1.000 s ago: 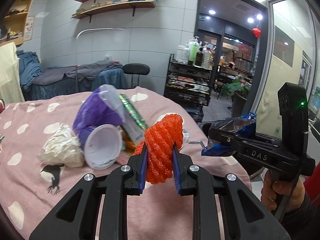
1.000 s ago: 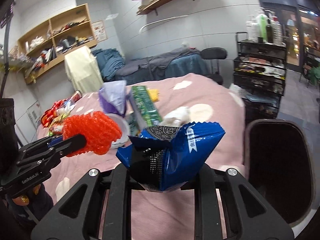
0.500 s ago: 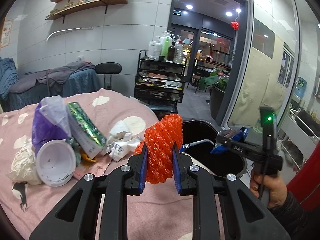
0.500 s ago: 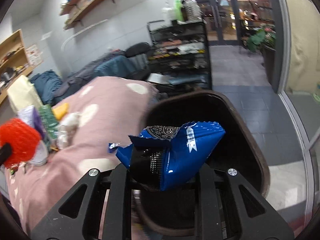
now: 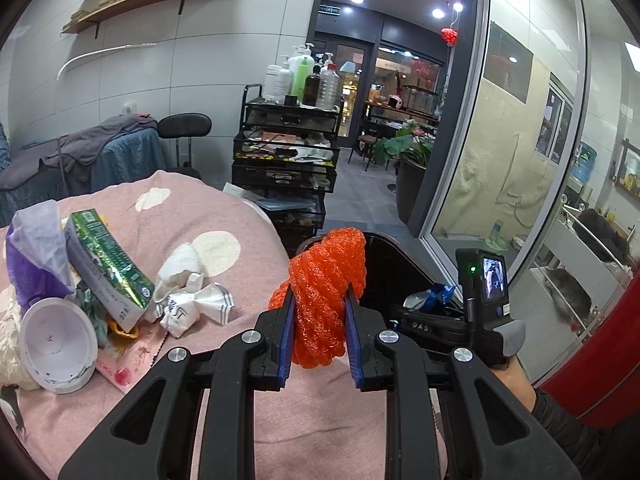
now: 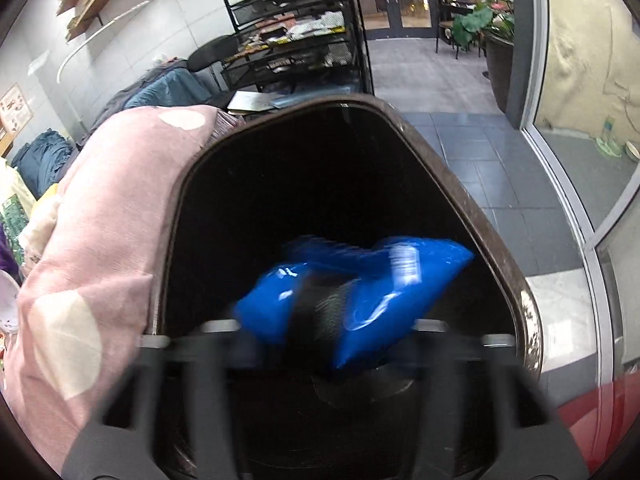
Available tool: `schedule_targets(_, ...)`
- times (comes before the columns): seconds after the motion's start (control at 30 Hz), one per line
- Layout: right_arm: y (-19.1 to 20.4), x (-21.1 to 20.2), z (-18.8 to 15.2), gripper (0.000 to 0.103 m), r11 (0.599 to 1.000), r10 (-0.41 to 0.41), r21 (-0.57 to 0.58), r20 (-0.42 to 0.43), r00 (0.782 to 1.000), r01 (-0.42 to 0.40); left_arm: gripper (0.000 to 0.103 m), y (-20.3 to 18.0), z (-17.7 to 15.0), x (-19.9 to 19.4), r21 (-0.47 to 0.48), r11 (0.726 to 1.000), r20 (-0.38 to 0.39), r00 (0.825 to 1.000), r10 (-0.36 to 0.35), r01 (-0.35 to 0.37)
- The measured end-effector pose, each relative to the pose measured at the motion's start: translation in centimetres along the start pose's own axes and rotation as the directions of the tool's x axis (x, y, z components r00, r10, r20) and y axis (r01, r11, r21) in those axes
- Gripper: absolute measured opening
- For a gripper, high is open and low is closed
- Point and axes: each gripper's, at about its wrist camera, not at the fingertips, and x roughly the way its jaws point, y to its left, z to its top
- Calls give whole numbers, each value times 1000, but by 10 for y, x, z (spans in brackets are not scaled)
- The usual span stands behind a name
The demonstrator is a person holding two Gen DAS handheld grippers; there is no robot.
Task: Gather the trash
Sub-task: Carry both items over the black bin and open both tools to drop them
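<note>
My left gripper (image 5: 318, 336) is shut on a red foam net (image 5: 324, 300) and holds it above the pink spotted cloth (image 5: 180, 216), near the bin's rim. My right gripper (image 6: 332, 324) is shut on a blue snack wrapper (image 6: 360, 288) and holds it over the open mouth of the dark trash bin (image 6: 456, 192); this view is blurred by motion. The right gripper (image 5: 430, 308) also shows in the left wrist view, over the bin (image 5: 396, 252). More trash lies on the cloth: a white cup (image 5: 58, 344), a green box (image 5: 108, 264), crumpled white paper (image 5: 192, 296) and a purple bag (image 5: 30, 256).
A black wire cart (image 5: 288, 160) with bottles stands behind the bin. A glass wall (image 5: 520, 160) runs on the right, and a red object (image 5: 608, 360) sits low right. A chair (image 5: 184, 128) and a covered bed stand at the back left.
Both grippers have swung right toward the bin. The right gripper with the blue wrapper has dropped lower over the bin mouth. The left keeps its hold on the red net.
</note>
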Motion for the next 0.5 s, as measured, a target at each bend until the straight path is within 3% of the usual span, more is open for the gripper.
schedule_targets(0.17, 0, -11, -5, 78, 1000, 7, -4, 34, 999, -7, 22, -6, 5, 13, 10, 1000, -21, 999, -27, 27)
schedule_targets(0.4, 2, -51, -1, 78, 999, 43, -12, 160, 986, -41, 22, -17, 17, 23, 7, 997, -29, 997, -72, 72)
schedule_targets(0.5, 1, -70, 0, 86, 1000, 17, -2, 219, 976, -17, 22, -21, 24, 35, 2, 995, -44, 994, -97, 97)
